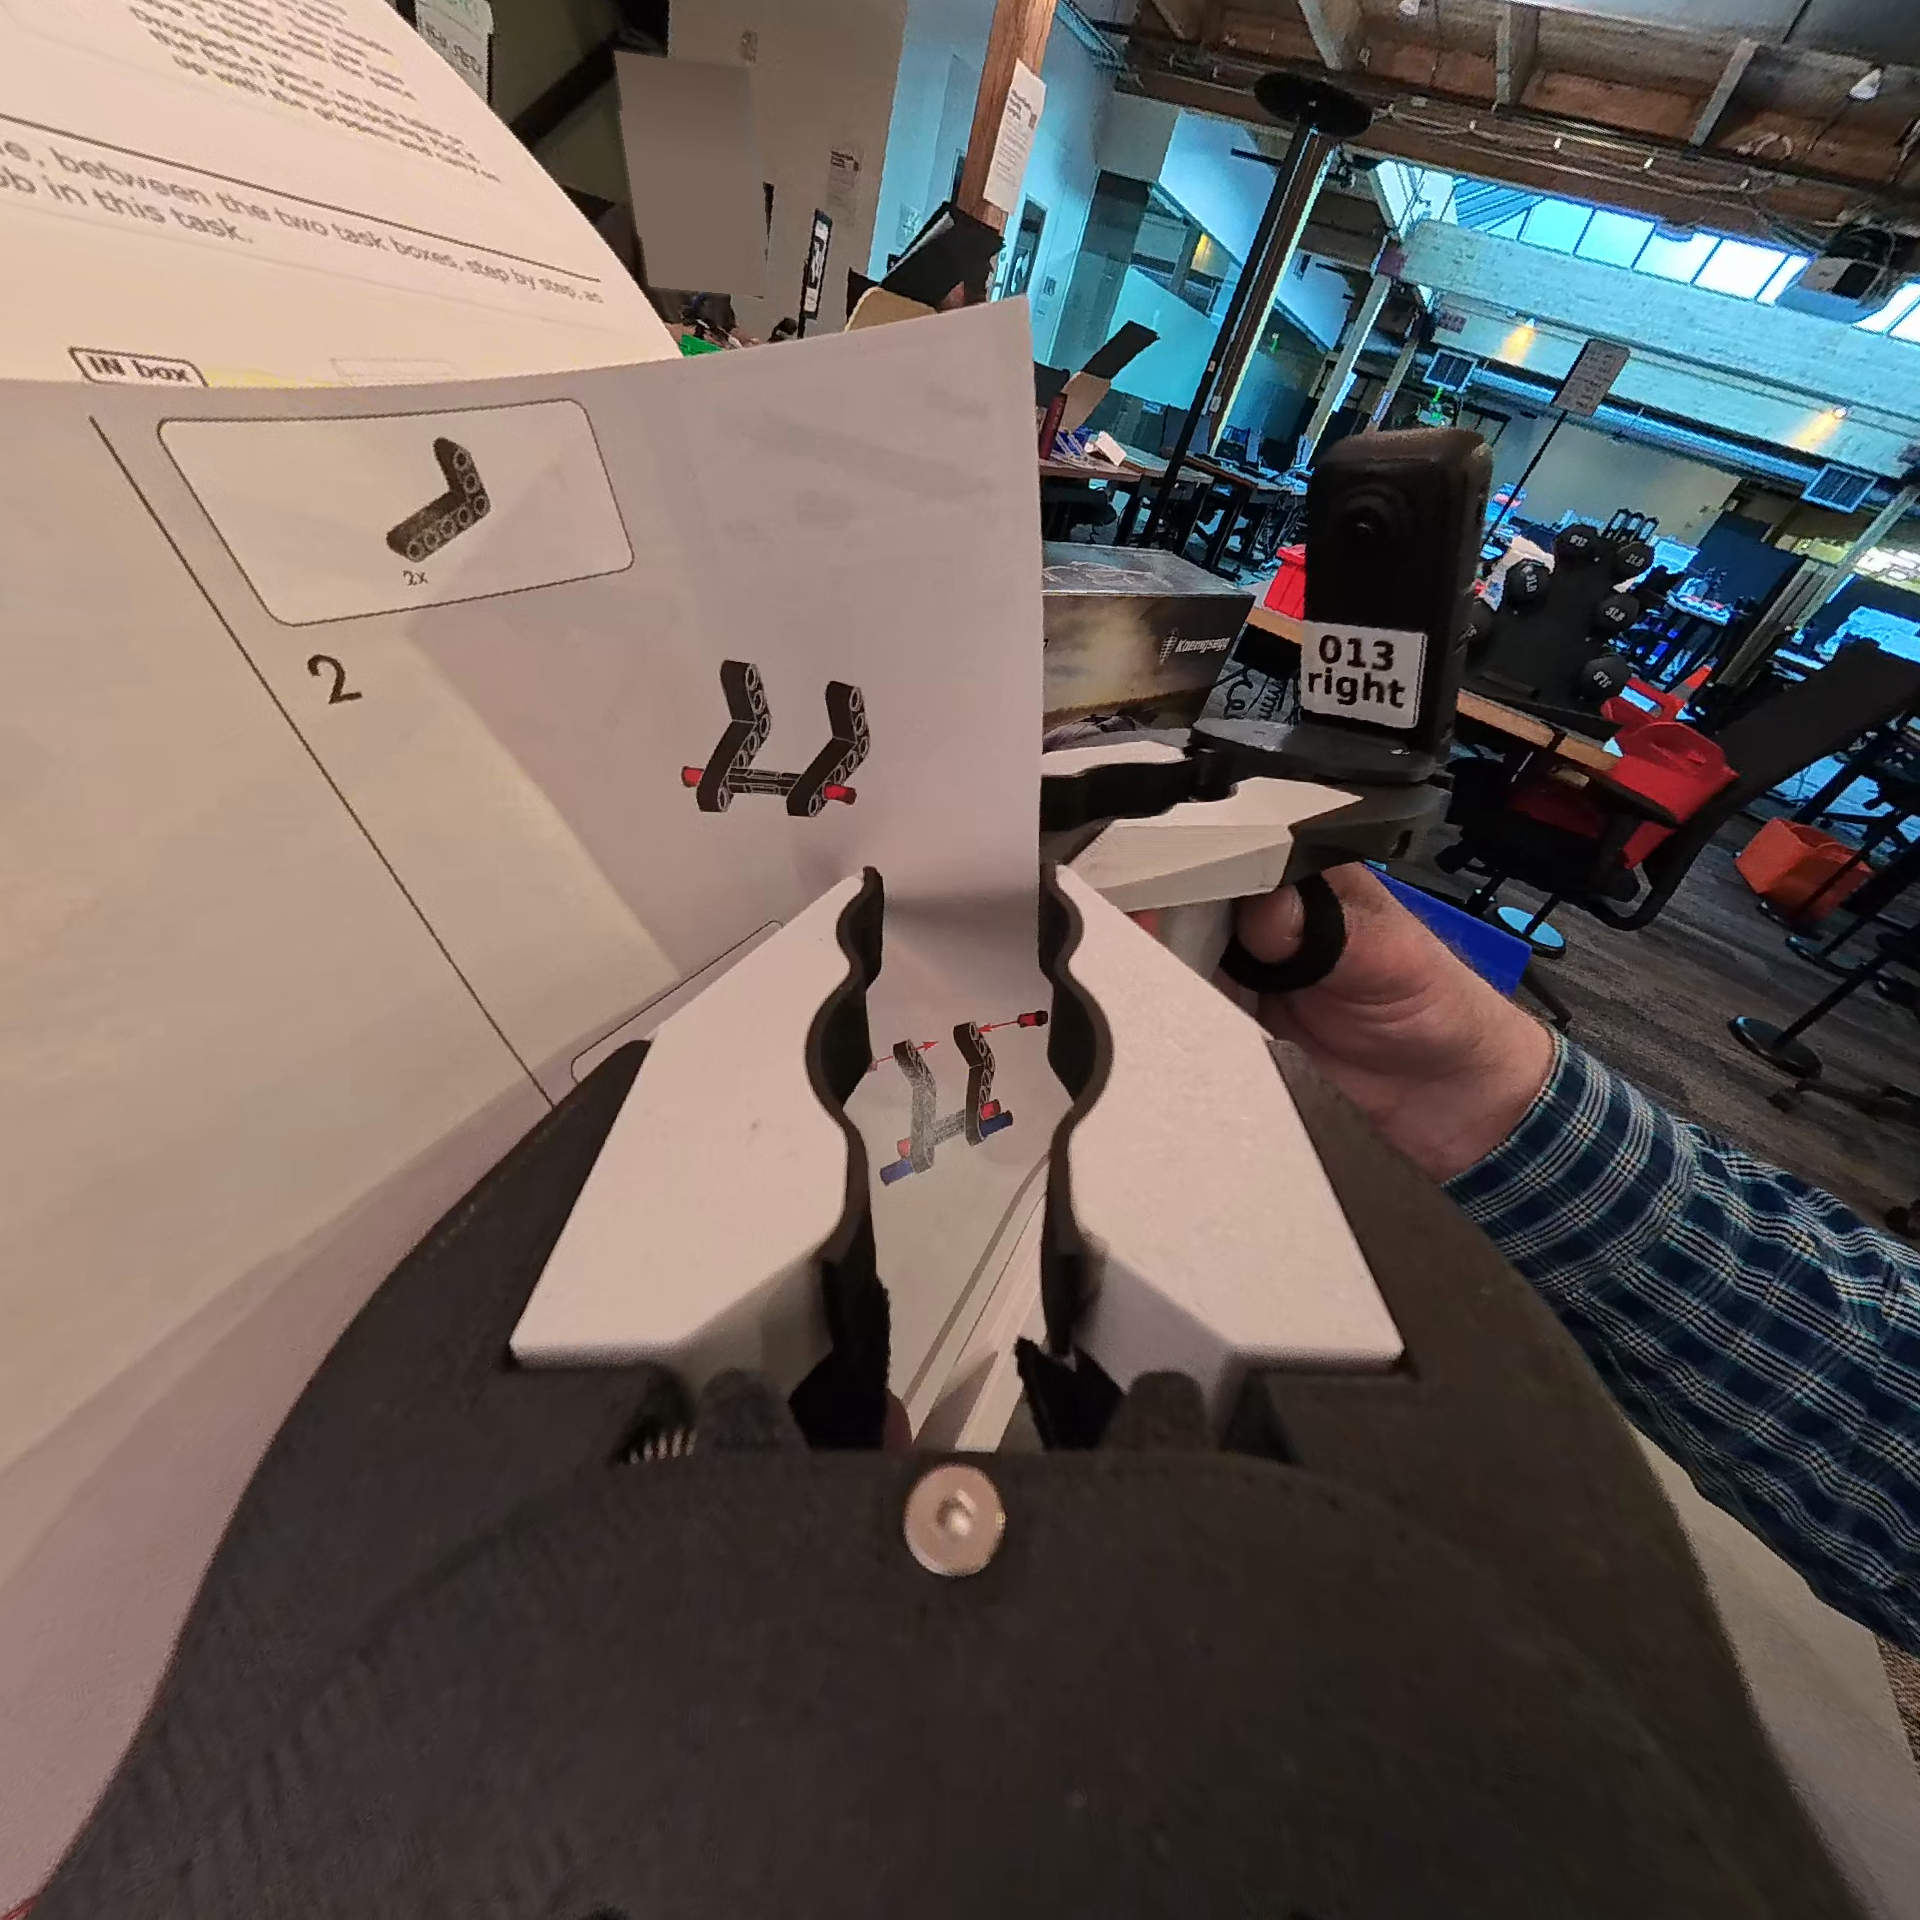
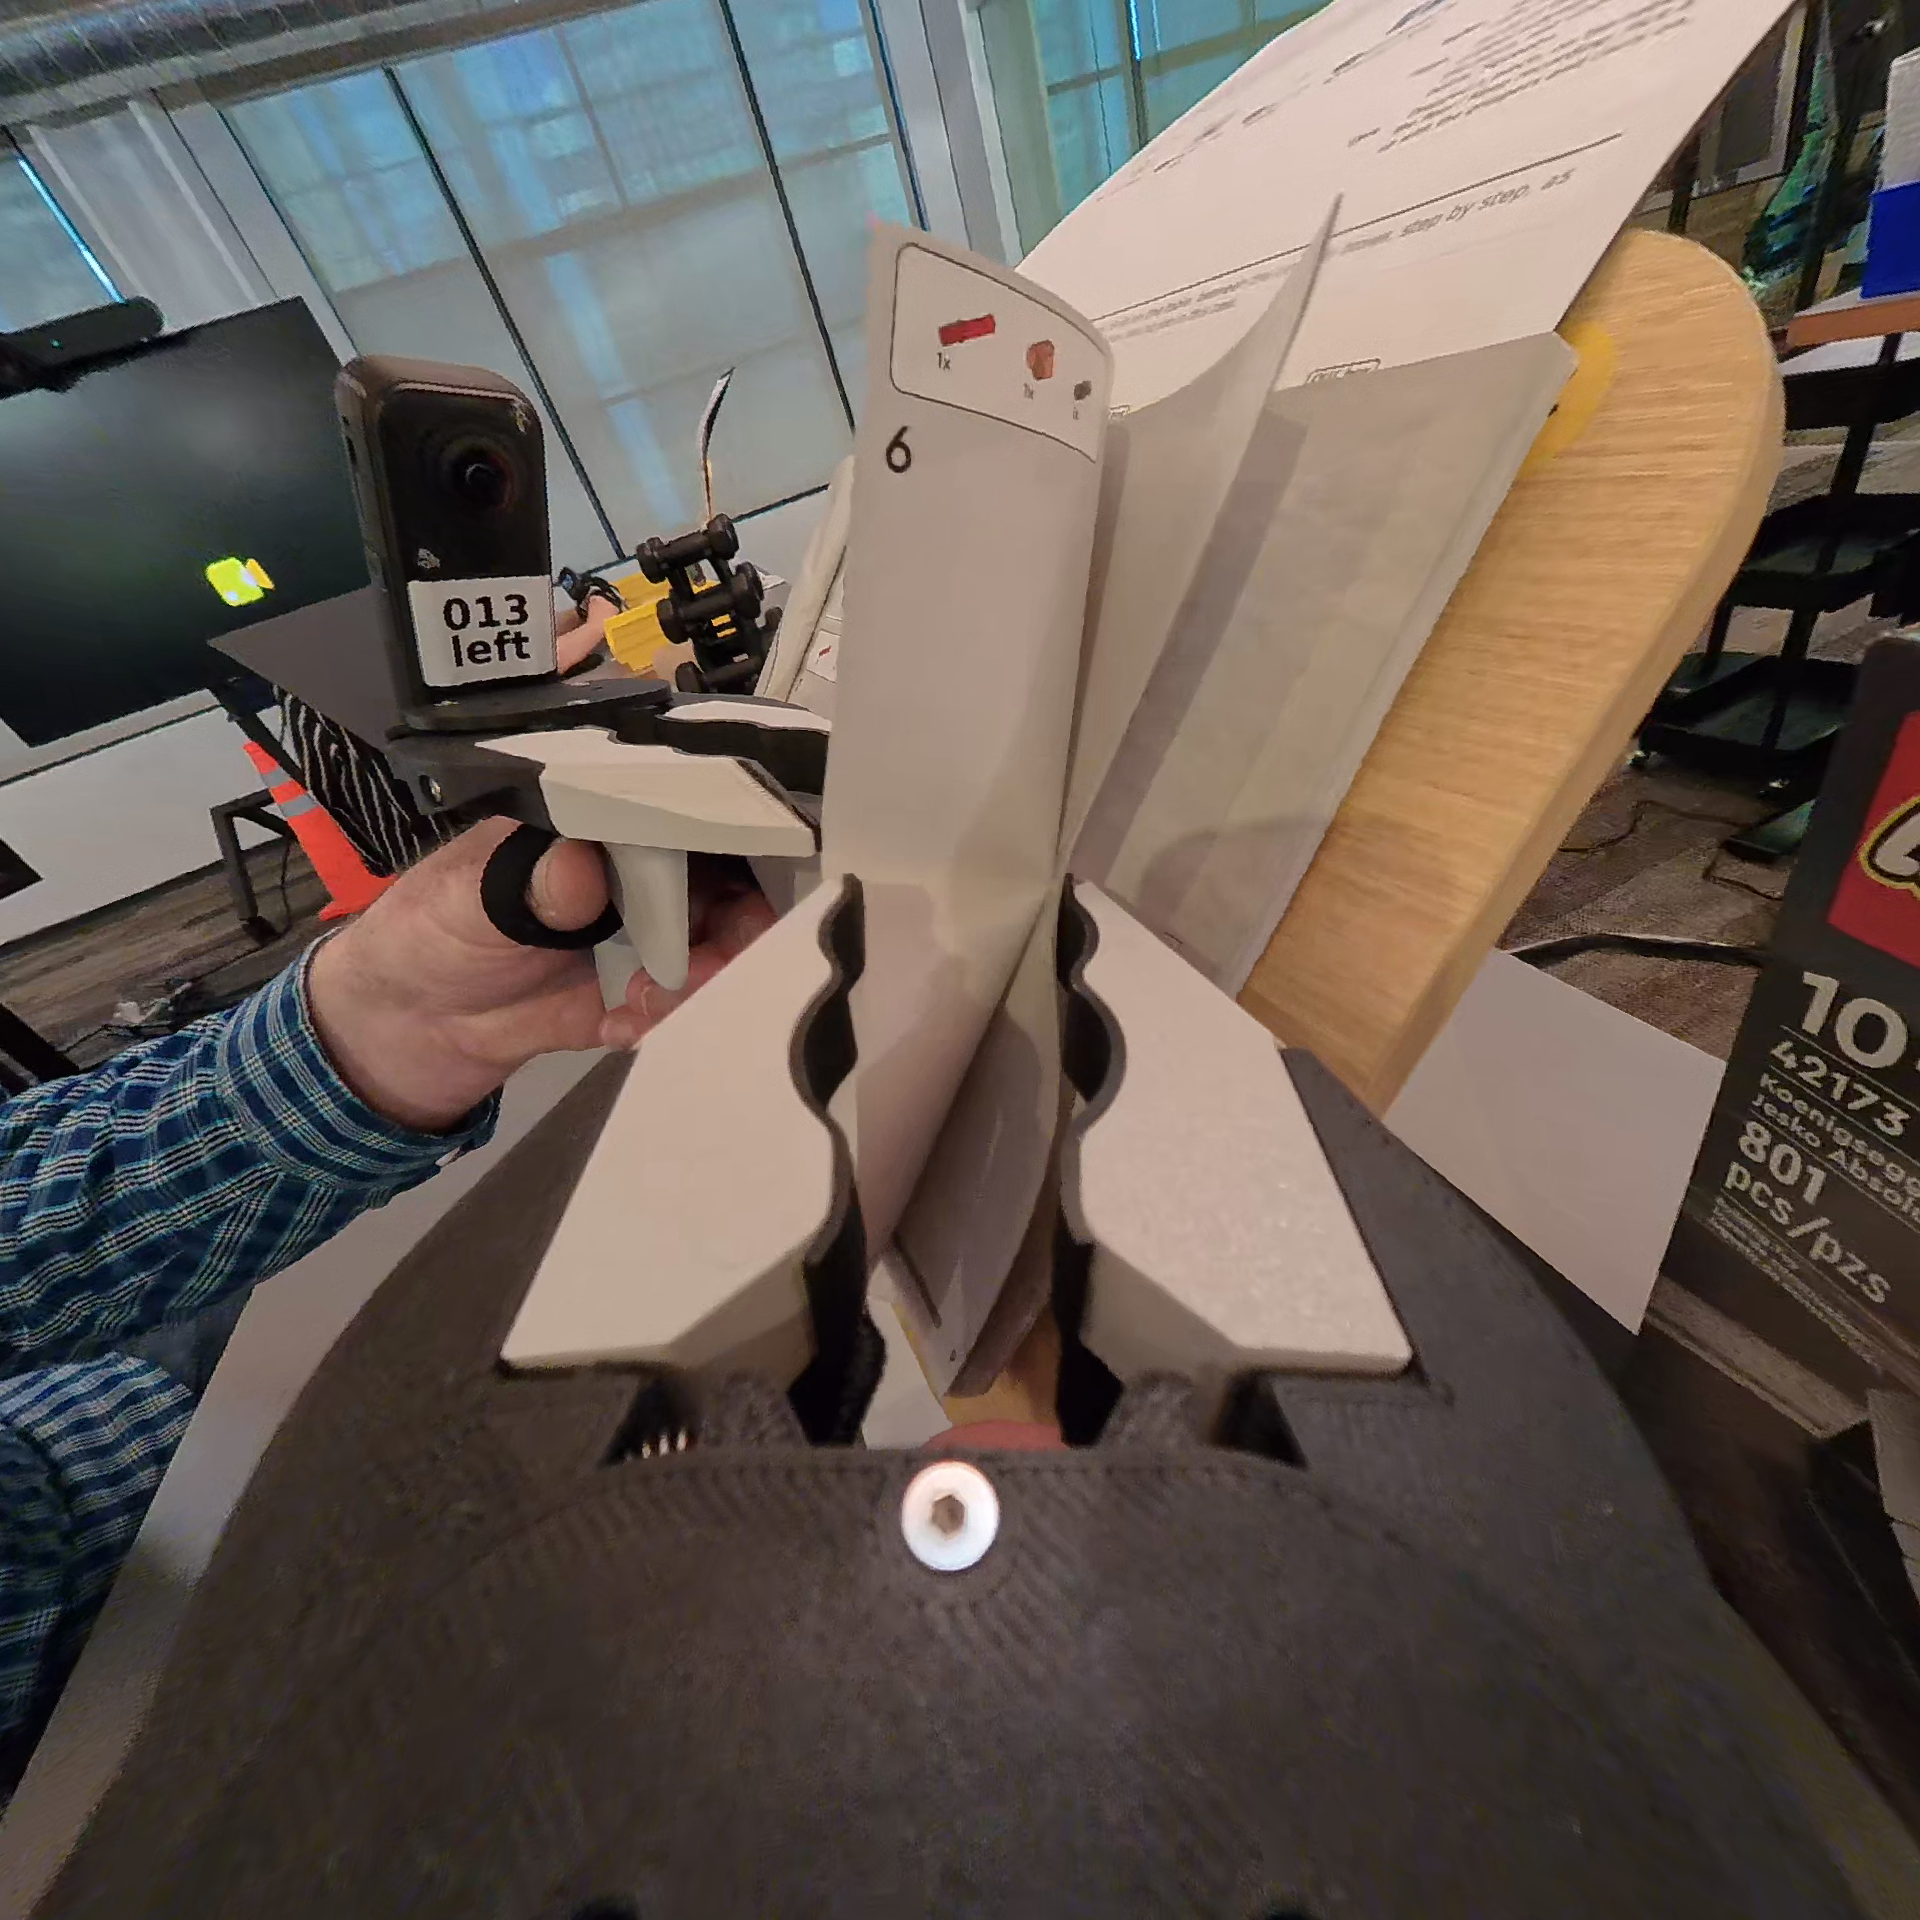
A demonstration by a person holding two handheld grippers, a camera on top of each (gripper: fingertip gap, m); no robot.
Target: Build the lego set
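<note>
An open instruction booklet stands up between my grippers. One of its pages (image 1: 623,675) fills the left wrist view and shows drawings of black angled beams. My left gripper (image 1: 956,894) points at this page's face with its jaws a little apart and nothing pinched between them. It shows at the left of the right wrist view (image 2: 779,769), tips against the paper. My right gripper (image 2: 956,894) has a bent booklet page (image 2: 966,623) running edge-on through its part-open jaws. In the left wrist view it (image 1: 1081,800) sits at the page's right edge. No loose bricks show.
A large printed sheet (image 2: 1351,156) curves over a round wooden tabletop (image 2: 1507,623) behind the booklet. The dark set box (image 2: 1818,1091) stands at the right. A hand in a plaid sleeve (image 1: 1403,1039) holds each gripper. Desks, red bins and chairs fill the room beyond. Less than 4 cm separates the two grippers' tips.
</note>
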